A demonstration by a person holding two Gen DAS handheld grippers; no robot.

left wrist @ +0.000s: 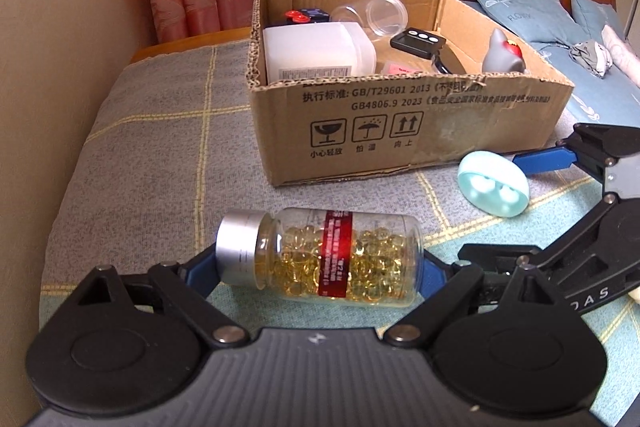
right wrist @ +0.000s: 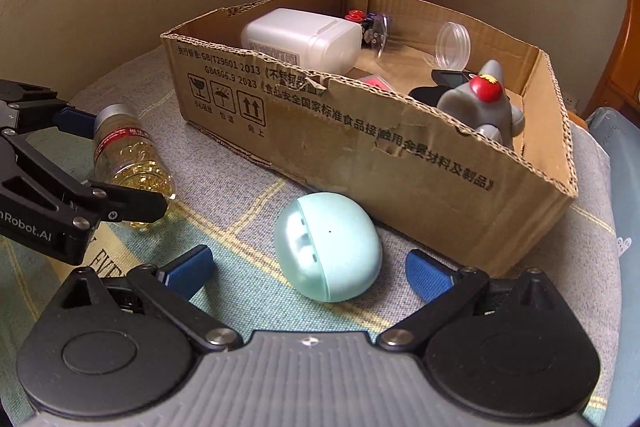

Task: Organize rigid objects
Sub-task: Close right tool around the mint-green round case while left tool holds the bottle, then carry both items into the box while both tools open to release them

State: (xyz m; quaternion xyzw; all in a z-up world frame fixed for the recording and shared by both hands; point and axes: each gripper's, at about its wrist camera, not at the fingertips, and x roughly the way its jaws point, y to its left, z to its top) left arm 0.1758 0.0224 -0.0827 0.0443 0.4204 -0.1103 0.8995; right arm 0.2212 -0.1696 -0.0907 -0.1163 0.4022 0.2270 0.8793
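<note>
- Left gripper (left wrist: 320, 267): its blue fingers bracket the capsule bottle (left wrist: 320, 259) end to end, one at the silver cap, one at the base; in the right wrist view they appear to press on it, though true contact is hard to confirm, so read this as a lengthwise grasp
- The bottle lies on its side on the checked bed cover (left wrist: 140, 147), just in front of the cardboard box (left wrist: 400, 115)
- Right gripper (right wrist: 308, 273): released, jaws wide, fingers either side of the mint oval case (right wrist: 328, 251) and clear of it; the case rests on the cover close to the box's near wall
- Step in hand, as judged: secure each item, then carry it over the wall into the box
- Doing it well: an end-to-end hold on a smooth cylinder can pivot, so keep the bottle level during the lift
- Centre the case between the right fingers before closing; its rounded shell may squirt out
- Aim for bare floor inside the box, between the white container (left wrist: 316, 51) and the grey toy figure (left wrist: 504, 53)
</note>
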